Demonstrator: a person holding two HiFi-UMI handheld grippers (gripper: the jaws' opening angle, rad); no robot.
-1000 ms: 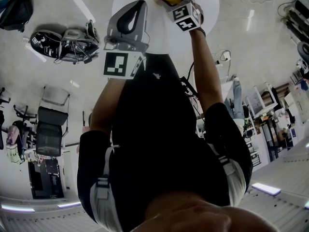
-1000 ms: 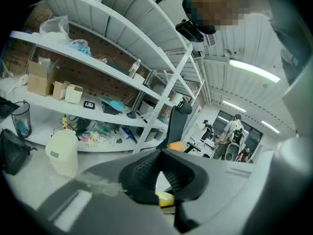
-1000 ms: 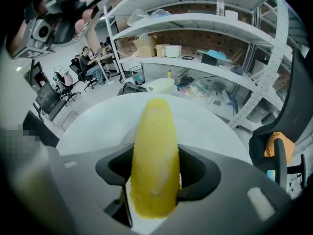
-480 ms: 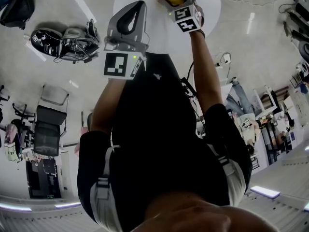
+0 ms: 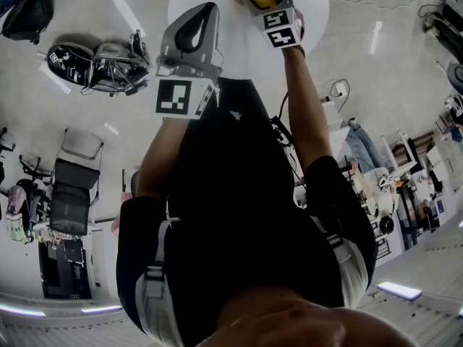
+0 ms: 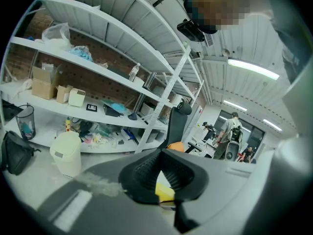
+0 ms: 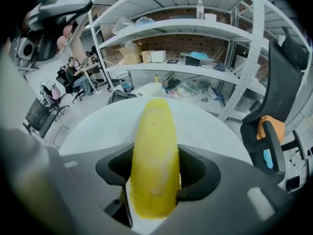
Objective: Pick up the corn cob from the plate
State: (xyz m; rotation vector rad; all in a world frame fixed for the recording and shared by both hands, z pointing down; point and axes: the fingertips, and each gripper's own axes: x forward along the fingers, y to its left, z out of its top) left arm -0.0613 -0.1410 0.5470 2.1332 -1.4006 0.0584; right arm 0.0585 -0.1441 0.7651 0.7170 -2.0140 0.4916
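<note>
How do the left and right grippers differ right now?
The left gripper is shut and empty; the right gripper clamps the yellow corn cob. The left gripper aims out toward the shelving; the right gripper tilts down over the white table. Both carry marker cubes.

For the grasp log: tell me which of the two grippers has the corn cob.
The right gripper: its jaws are clamped on the yellow corn cob above the white table. The left gripper holds nothing.
</note>
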